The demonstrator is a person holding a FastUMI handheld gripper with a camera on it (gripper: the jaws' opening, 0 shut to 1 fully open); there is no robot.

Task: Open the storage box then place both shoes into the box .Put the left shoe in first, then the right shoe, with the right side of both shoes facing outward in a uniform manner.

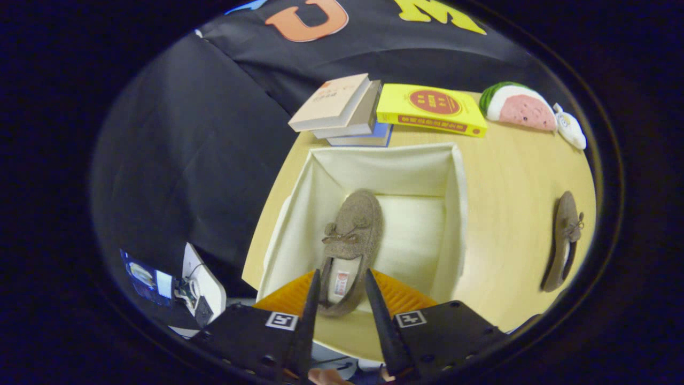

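Cream fabric storage box point(320, 214) holds one brown suede loafer point(350, 235), heel between the parted, non-gripping gripper point(342, 283) fingers; second loafer point(564, 240) on table at 3 o'clock.

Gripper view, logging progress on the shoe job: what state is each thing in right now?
Storage box: open, one shoe inside.
Shoe in the box: upright on its sole, heel between the fingers, toe pointing away.
Second shoe: on the table beside the box, outside it.
Gripper: fingers either side of the heel; whether they press it cannot be told.
Books: closed, stacked beyond the box.
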